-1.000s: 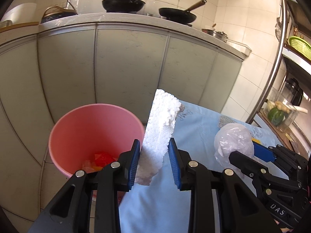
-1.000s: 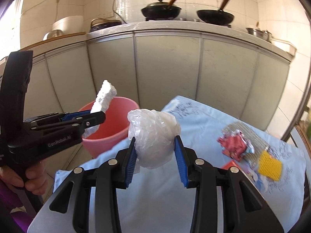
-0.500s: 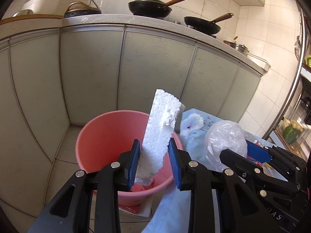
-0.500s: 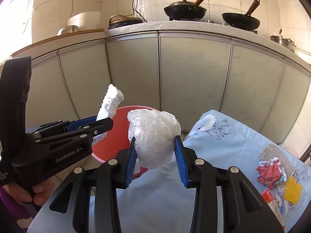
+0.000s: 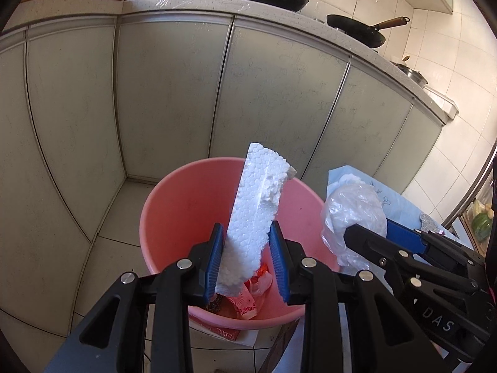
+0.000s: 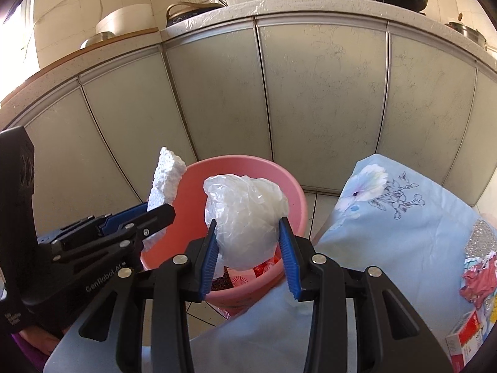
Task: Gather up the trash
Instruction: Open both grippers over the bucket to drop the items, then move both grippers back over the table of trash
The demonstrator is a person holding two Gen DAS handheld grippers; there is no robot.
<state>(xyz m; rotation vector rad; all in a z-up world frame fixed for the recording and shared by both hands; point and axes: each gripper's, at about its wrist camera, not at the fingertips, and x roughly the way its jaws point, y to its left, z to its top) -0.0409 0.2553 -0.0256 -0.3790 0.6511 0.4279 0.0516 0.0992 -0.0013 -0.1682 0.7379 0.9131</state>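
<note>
Styrofoam slab [image 5: 256,214] upright between left gripper [image 5: 247,259] fingers, over pink bucket [image 5: 174,217]

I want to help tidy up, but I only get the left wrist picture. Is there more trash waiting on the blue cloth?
Observer: Yes. A crumpled pink wrapper lies near the blue cloth's right end.
Operator: Anything else there?
Observer: A small red and white box lies in front of it.
Operator: Does the right gripper really hold that plastic bag?
Observer: Yes, the right gripper pinches the plastic bag on both sides, above the pink bucket.
</note>
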